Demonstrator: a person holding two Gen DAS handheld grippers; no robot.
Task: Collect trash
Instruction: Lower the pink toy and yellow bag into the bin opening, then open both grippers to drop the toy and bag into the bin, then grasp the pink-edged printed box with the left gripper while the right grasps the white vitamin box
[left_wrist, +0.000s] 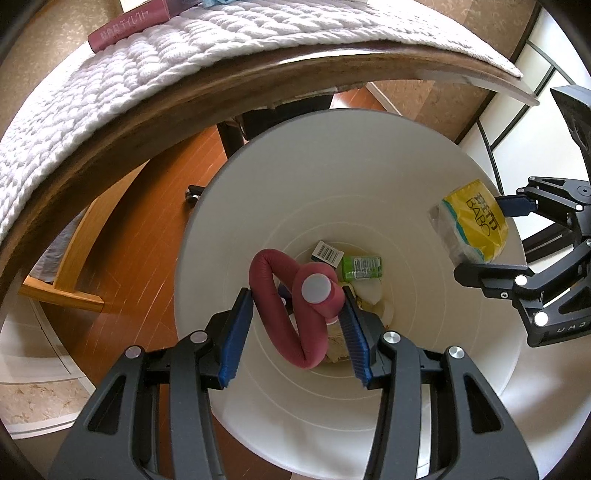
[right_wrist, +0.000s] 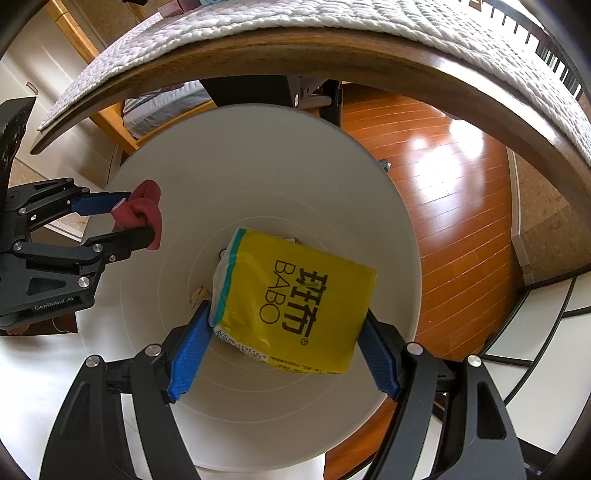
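Bin (left_wrist: 280, 177) part-filled: box, green can at bottom. Left tool (left_wrist: 295, 325) clamps red roller (left_wrist: 273, 306); right tool (right_wrist: 284, 350) clamps yellow pack (right_wrist: 295, 299) at 3 o'clock rim. Both unreleased.

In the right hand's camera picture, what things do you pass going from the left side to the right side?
left gripper holding the red foam roller → white bin → yellow BABO packet held by the right gripper → shiny wooden floor

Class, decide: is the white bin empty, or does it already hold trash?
Not empty: the white bin holds a green carton and a barcoded box at its bottom.
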